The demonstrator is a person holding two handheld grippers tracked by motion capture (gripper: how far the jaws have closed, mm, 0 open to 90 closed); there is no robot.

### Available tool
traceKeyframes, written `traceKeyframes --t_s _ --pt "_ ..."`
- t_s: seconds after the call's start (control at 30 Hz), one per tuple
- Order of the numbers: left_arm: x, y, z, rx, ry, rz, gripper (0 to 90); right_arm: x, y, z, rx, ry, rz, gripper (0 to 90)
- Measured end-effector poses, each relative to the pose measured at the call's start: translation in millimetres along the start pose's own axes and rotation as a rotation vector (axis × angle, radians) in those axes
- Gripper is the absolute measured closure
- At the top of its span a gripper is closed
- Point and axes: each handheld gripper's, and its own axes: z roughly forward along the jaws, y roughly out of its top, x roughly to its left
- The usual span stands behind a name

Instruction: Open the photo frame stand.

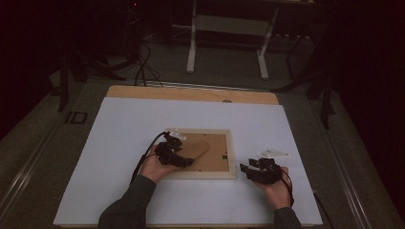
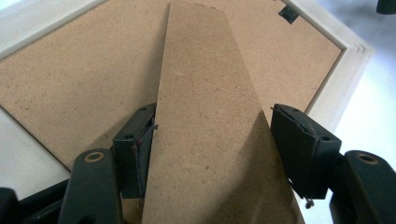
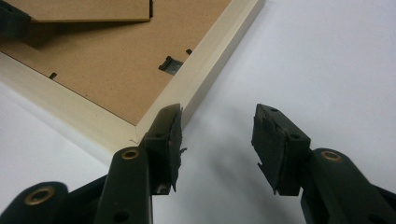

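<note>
— Where is the picture frame lying?
— Face down on the table. My left gripper is straddling its brown stand flap; jaws parted, one pad touching.
— And the right gripper?
— Jaws standing open and empty, just beside the frame's corner

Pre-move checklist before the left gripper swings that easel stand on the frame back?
1. Picture frame lies face down on the white sheet, backing board up: ok.
2. Easel stand sits between the left gripper jaws: ok.
3. Pads pressing on the stand: not ok; one pad is at its edge, a gap shows at the other.
4. Right gripper open with nothing between its jaws, beside the frame's corner: ok.
5. Right gripper steadying the frame: not ok; it holds nothing.
6. Retaining tab on the backing board closed: cannot tell.
</note>
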Motion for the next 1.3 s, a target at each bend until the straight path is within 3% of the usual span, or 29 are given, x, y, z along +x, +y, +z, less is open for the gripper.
traceKeyframes --t_s 0.2,0.7,0.87,1.1,1.3 --pt "1.1 5.4 1.1 0.043 -0.007 0.004 36.2 0.0 -0.1 0.4 0.002 0.002 0.000 51.6" --pt "-1.4 24.5 11.9 0.169 0.029 0.007 37.2 -1.2 -0.9 0.9 0.007 0.001 0.002 51.5" --pt "-2.3 24.6 13.3 0.171 0.038 0.010 37.8 -1.6 -1.0 1.1 0.006 0.000 0.004 51.5" --pt "0.2 25.9 13.4 0.174 0.017 0.000 37.7 -0.2 -1.1 3.0 0.012 0.003 0.001 51.5" --pt "-2.3 23.0 13.6 0.151 0.035 0.020 38.5 0.0 -1.8 3.8 0.012 0.005 0.005 51.5"
